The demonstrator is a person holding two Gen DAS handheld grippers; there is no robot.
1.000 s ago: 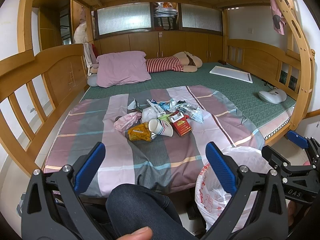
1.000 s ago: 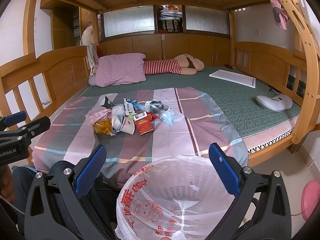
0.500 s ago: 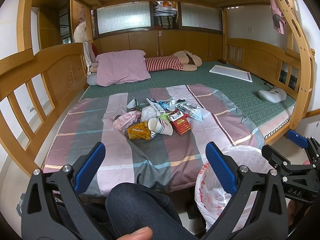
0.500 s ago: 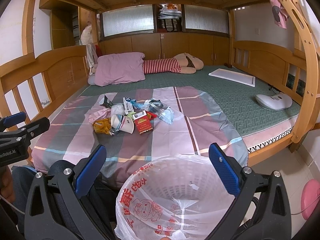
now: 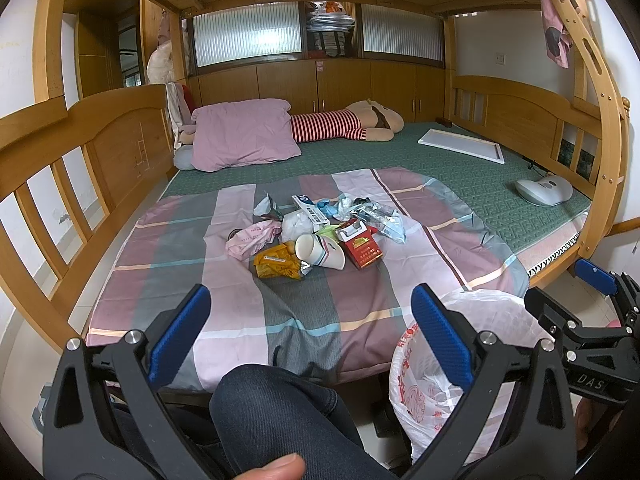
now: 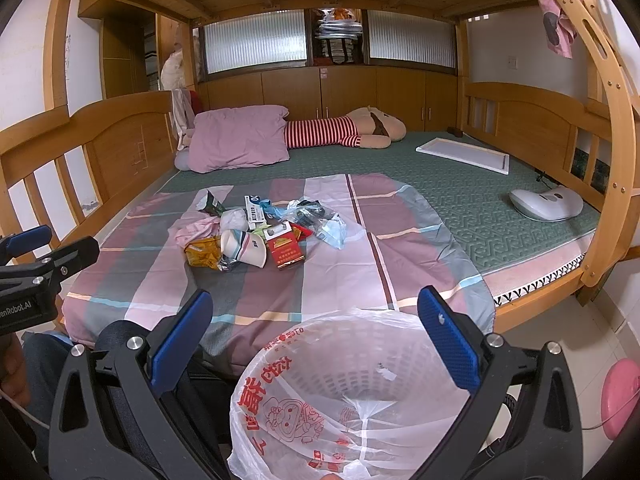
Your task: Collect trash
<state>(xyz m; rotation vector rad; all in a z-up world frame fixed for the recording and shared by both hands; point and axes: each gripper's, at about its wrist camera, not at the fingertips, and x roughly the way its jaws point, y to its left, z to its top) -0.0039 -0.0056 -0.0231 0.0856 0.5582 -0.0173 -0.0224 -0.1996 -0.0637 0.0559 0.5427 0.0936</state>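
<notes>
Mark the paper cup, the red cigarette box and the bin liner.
paper cup (image 5: 320,250), left wrist view, on its side wall.
red cigarette box (image 5: 363,250), left wrist view, on its front face.
bin liner (image 6: 280,396), right wrist view, on its printed rim.

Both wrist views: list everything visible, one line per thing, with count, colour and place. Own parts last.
Trash pile: one heap, mixed colours, middle of the striped sheet.
Paper cup: one, white, lying on its side at the pile's front.
Red packet: one, right of the cup.
Yellow wrapper: one, left of the cup.
Striped sheet: one, pink and grey, on the bed.
Pillow: one, pink, far end.
Plush toy: one, red-striped, beside the pillow.
Bin with bag: one, white with red print, on the floor beside the bed.
Left gripper: open, empty.
Right gripper: open, above the bin.
</notes>
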